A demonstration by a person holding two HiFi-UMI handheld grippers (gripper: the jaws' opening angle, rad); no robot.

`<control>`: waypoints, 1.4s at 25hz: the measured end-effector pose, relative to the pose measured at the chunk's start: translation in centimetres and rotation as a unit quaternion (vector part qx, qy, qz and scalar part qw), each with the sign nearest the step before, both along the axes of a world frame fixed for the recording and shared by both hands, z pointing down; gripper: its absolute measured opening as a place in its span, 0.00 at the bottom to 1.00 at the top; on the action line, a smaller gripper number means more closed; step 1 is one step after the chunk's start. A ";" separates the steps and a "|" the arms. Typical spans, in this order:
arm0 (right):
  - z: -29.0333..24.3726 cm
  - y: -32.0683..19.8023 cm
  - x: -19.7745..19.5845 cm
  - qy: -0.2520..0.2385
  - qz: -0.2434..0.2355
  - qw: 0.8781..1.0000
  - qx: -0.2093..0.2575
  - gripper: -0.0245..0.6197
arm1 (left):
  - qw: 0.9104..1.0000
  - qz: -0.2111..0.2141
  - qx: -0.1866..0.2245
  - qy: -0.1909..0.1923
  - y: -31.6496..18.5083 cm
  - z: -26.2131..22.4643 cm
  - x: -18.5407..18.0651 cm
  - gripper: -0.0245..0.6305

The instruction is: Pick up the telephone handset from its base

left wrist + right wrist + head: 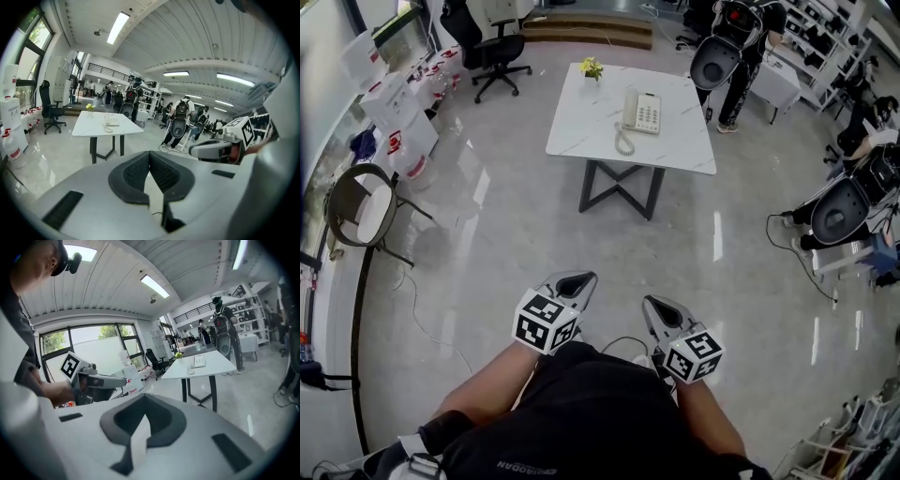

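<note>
A cream telephone [641, 112] sits on the white table [581, 122] far ahead of me, its handset [630, 111] resting on the base's left side and its coiled cord [623, 142] trailing toward me. Both grippers hover low in front of my body, well short of the table. My left gripper [573, 282] is shut with nothing in it, and so is my right gripper [662, 307]. The left gripper view shows the telephone [111, 120] small on the table [91, 127] beyond the shut left gripper [150, 155]. In the right gripper view the telephone [198, 362] lies past the shut right gripper [145, 401].
A small yellow plant [592, 67] stands on the table's far corner. A black office chair [492, 42] is behind the table, a round chair [358, 208] at the left, and white boxes [398, 108] along the left wall. People with equipment [741, 52] stand at the right. A cable [420, 314] crosses the floor.
</note>
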State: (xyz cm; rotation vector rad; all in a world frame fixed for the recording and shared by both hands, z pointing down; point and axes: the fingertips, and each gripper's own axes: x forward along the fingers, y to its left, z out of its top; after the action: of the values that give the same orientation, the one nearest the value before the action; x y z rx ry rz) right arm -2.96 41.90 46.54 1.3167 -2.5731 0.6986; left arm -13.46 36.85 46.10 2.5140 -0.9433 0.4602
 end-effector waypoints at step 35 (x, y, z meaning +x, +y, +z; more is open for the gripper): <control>0.9 -6.8 -5.4 -0.005 0.025 1.000 -0.004 0.04 | 1.000 0.016 0.000 -0.013 -4.7 1.8 -5.6 0.04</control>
State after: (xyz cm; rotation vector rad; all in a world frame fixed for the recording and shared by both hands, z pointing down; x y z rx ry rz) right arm -8.34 35.05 47.41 1.3821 -2.5515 0.7251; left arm -19.04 32.11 47.93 2.5323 -0.9133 0.5036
